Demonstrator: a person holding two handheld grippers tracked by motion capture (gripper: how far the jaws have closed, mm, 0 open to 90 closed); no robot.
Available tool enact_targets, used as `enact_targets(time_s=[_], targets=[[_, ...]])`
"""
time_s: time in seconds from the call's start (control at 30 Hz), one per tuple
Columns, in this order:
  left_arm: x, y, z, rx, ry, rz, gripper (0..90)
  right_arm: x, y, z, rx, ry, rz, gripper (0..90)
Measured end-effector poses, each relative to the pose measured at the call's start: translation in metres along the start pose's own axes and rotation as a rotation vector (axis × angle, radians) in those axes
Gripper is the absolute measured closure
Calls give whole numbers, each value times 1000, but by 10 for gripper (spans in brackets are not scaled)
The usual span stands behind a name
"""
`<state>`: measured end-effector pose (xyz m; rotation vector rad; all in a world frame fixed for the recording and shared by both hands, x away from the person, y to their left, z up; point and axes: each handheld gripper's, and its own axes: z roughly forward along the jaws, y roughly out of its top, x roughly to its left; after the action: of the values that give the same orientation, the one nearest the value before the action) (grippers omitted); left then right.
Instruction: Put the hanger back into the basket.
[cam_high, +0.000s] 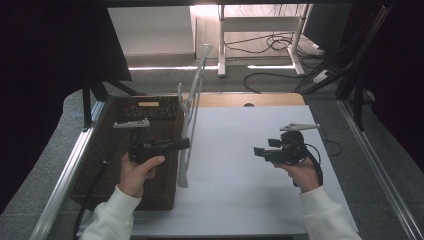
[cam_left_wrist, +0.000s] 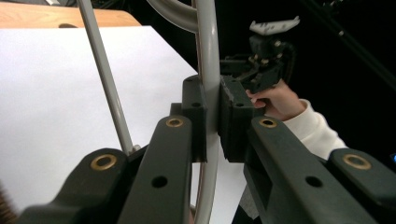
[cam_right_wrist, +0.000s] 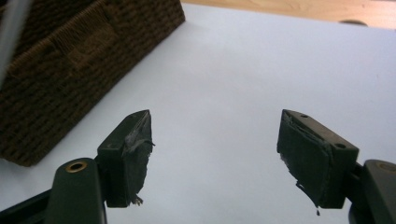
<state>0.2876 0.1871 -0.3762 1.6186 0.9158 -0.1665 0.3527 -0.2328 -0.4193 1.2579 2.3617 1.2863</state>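
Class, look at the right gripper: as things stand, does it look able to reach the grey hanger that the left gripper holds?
Probably yes. The right gripper is open and empty, and bare white tabletop lies between it and the hanger, held upright by the left gripper beside the basket.

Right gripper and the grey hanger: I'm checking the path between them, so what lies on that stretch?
Only bare white sheet lies between the right gripper and the grey hanger, as the high view shows.
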Motion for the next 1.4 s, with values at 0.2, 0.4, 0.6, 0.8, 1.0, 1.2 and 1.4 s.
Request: enact_targets(time_s=[0.2, 0.4, 0.6, 0.8, 1.0, 1.2, 1.4], targets=[[2, 4, -32, -4, 18, 24, 828, -7, -1, -1, -5, -13, 7, 269], [1, 9, -61, -16, 28, 56, 828, -7, -2, 2, 10, -16, 8, 260], [11, 7, -79, -1, 22, 76, 828, -8, -3, 3, 15, -20, 11, 259], [29, 2, -92, 20, 41, 52, 828, -8, -3, 3, 16, -21, 11, 259], [49, -2, -108, 59, 71, 44, 828, -7, -3, 5, 24, -23, 8, 258], [65, -7, -122, 88, 75, 52, 827, -8, -4, 6, 28, -29, 7, 258], [74, -12, -130, 120, 69, 82, 827, -9, -5, 7, 33, -32, 11, 257]])
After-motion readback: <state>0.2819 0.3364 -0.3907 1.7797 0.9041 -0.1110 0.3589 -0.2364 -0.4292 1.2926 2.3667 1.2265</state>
